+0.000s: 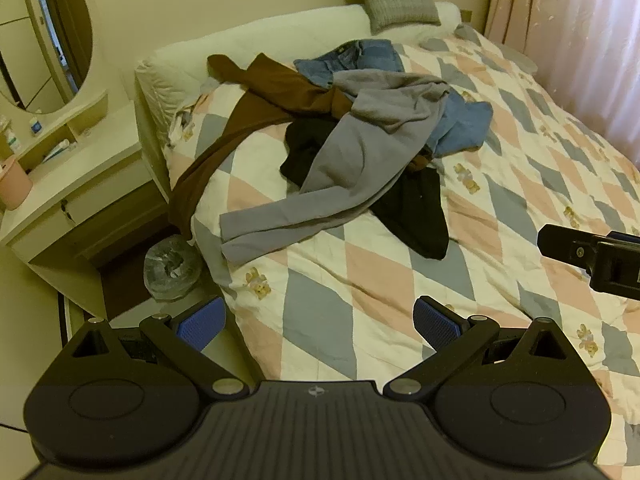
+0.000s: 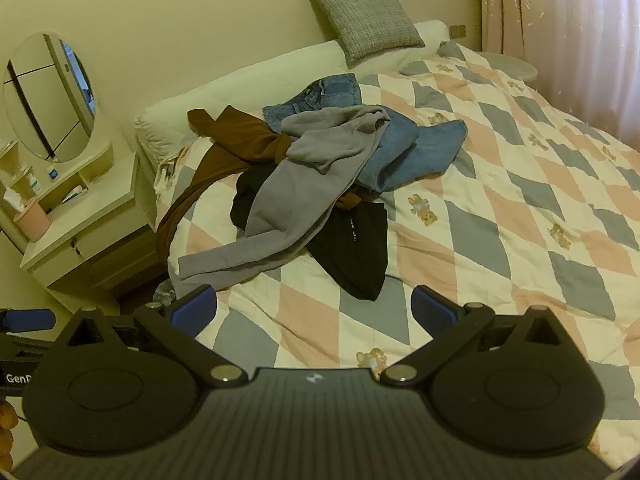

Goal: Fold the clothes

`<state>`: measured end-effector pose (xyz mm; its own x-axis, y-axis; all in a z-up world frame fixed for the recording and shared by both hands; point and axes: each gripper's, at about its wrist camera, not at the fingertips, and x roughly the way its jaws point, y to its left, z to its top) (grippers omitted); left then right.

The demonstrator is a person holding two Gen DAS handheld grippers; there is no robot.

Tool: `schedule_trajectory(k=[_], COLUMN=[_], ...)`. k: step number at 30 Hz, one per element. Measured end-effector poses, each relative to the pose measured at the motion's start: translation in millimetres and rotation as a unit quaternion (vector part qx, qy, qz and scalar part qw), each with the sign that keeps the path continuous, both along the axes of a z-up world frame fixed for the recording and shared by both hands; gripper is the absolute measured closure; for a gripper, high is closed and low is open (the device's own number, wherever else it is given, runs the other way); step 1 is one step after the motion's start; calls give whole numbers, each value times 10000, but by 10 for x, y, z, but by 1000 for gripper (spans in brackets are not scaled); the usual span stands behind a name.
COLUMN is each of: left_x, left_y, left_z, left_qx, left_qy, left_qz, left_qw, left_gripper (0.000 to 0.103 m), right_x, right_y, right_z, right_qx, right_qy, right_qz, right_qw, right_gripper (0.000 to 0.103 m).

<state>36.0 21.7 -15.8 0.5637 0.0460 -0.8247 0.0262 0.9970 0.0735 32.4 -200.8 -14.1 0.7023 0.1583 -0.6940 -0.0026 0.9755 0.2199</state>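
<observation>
Bedroom light falls warm over a wide bed spread with a quilt of pink, grey-blue and cream diamonds [image 2: 500, 216], and on it, well ahead of both sets of jaws, lies the heap of unfolded clothes [image 2: 312, 184]. Nothing in that heap looks folded yet; by my reading the task has not properly begun, and every garment is left to do.

Uppermost is a grey long-sleeved sweatshirt [image 1: 360, 152], one sleeve trailing toward the near left edge of the bed, the part closest to the left gripper [image 1: 316, 320]. Under it lies a crumpled black garment [image 2: 352, 248], its lower end reaching nearest the right gripper [image 2: 312, 308]. A brown garment [image 1: 256, 100] stretches beyond and to the left, draping over the bedside. Blue denim jeans [image 2: 404, 152] sit farthest off, behind and right of the grey one.

Both grippers hover over bare quilt, jaws spread wide, blue pads holding nothing. In the left wrist view the right gripper's black body shows at the right edge.

Beyond the heap a cream padded headboard [image 2: 248, 84] carries a grey woven cushion [image 2: 364, 20]. Pink curtains [image 2: 568, 32] hang far right. Left of the jaws stands a cream dressing table [image 1: 80, 184] with an oval mirror [image 1: 44, 36] and a pink tub [image 1: 14, 184]; a crumpled clear plastic bag [image 1: 170, 268] lies on the floor beside the bed.
</observation>
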Motion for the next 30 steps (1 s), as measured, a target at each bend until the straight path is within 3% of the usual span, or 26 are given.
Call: schedule_trajectory(k=[10, 18, 26, 30], left_x=[764, 1625, 2418, 2752], left_y=[-24, -110, 116, 237], left_z=[-406, -745, -1050, -1198], left_qx=[37, 119, -75, 74], left_qy=[329, 816, 881, 967], left_qz=[-411, -920, -985, -1026], left_qw=[9986, 9923, 9912, 9900], left_gripper=[0, 0, 0, 0], right_x=[531, 1138, 1759, 2118], right_y=[-70, -132, -214, -184], right_z=[-356, -690, -963, -1050], right_qx=[28, 142, 152, 69], right_qy=[396, 797, 1035, 1033], right_qz=[-394, -746, -1101, -1097], right_qw=[9984, 9939, 9884, 9886], right_gripper=[1, 1, 1, 1])
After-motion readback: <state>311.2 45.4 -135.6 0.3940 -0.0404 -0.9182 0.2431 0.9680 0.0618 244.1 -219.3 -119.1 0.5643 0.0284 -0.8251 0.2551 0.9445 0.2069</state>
